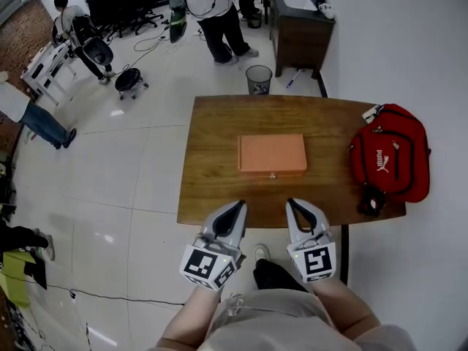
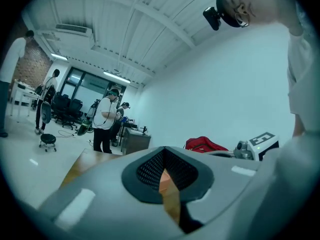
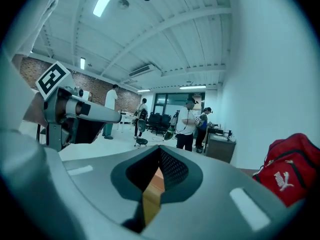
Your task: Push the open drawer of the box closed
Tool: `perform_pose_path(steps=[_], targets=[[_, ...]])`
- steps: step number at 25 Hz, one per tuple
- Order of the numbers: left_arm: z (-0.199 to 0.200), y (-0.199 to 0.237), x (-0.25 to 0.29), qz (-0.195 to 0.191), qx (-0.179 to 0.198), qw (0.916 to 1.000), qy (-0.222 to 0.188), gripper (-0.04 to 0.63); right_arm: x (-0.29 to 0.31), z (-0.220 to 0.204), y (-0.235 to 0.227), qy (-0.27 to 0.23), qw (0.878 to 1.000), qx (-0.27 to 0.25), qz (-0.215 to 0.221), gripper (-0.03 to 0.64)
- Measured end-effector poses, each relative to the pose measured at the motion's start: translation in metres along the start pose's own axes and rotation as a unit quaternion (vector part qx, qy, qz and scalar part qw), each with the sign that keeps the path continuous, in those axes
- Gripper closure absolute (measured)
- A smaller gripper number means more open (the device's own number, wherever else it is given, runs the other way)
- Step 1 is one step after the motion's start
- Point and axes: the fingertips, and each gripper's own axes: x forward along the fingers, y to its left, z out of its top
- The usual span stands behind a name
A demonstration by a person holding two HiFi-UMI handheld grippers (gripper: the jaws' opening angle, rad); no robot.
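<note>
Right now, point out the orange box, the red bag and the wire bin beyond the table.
orange box [image 1: 272, 153]: head view, middle of its flat top.
red bag [image 1: 389, 141]: head view, front panel above the white logo.
wire bin [image 1: 258, 83]: head view, its mesh side wall.

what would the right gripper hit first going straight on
Probably the front of the orange box, near its knob; the right gripper aims there, though its height above the table is unclear.

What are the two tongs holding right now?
Nothing. The left tongs and the right tongs are both shut and empty. They are at the near edge of the table, not touching the orange box.
</note>
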Motion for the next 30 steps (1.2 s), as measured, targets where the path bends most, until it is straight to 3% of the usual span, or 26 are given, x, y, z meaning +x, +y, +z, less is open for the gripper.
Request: perform_pose_path(steps=[9, 15, 19, 23, 30], targets=[[-0.003, -0.064, -0.124, -0.004, 0.046, 0.9988, -0.020, 0.589, -0.099, 0.017, 0.063, -0.012, 0.999, 0.019, -0.032, 0.609], [-0.004, -0.090, -0.190, -0.006, 0.052, 0.9981, -0.034, 0.589, -0.159, 0.024, 0.106, -0.008, 0.999, 0.017, -0.050, 0.609], [-0.009, -0.109, -0.212, -0.013, 0.061, 0.9974, -0.035, 0.589, -0.186, 0.032, 0.122, -0.024, 0.998, 0.007, -0.055, 0.609], [-0.012, -0.127, -0.225, -0.025, 0.061, 0.9972, -0.035, 0.589, -0.208, 0.031, 0.131, -0.016, 0.997, 0.033, -0.061, 0.609], [-0.011, -0.147, -0.236, -0.018, 0.059, 0.9970, -0.046, 0.589, -0.229, 0.021, 0.143, -0.002, 0.998, 0.053, -0.036, 0.609]])
